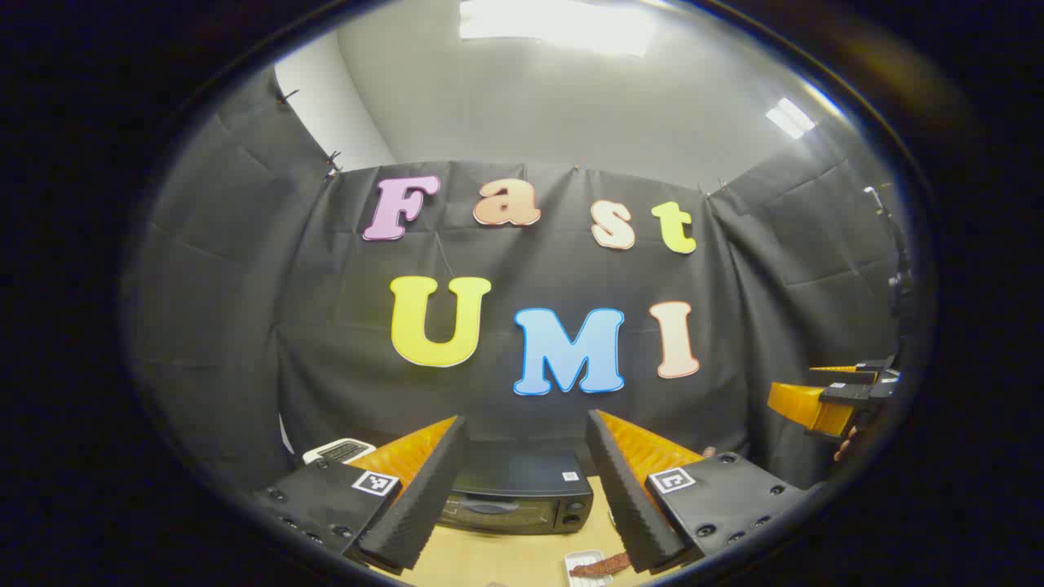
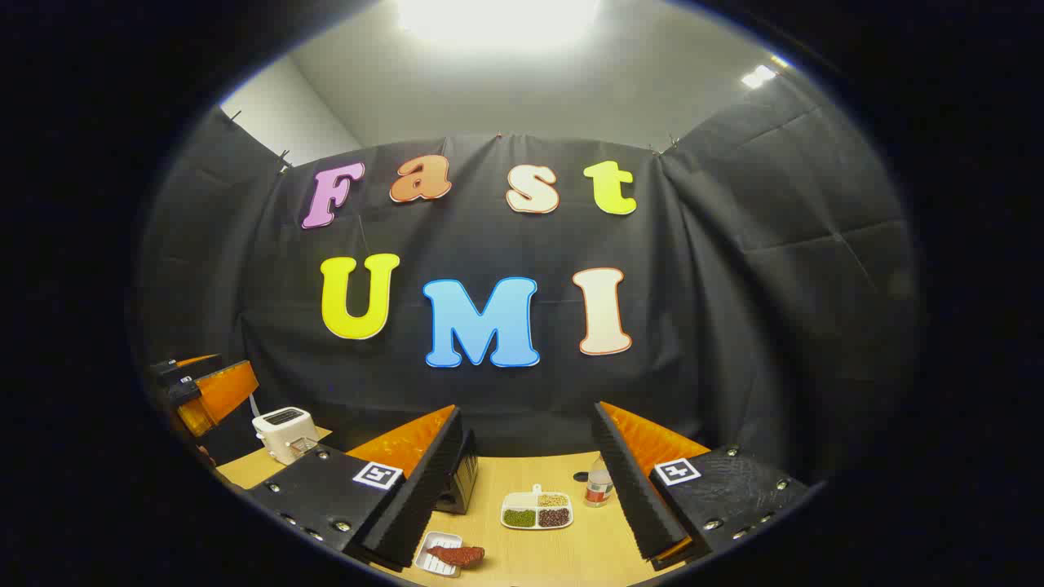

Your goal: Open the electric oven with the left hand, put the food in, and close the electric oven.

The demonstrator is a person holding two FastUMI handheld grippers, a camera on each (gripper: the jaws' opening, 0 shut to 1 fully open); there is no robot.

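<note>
Black cloth booth walls (image 2: 775, 269), white ceiling (image 1: 571, 106) with bright lights, light wooden table (image 2: 538, 546)

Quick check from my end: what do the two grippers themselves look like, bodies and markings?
Both match: the left gripper and right gripper each have two wedge-shaped fingers with ribbed inner faces, mounted on black bolted plates. Each plate carries a square black-and-white tag.

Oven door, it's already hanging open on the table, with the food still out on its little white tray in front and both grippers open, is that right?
Not quite: the oven door is shut, as the left gripper view shows. The rest holds: the food lies on its white tray on the table, and the left gripper and right gripper are both open.
</note>
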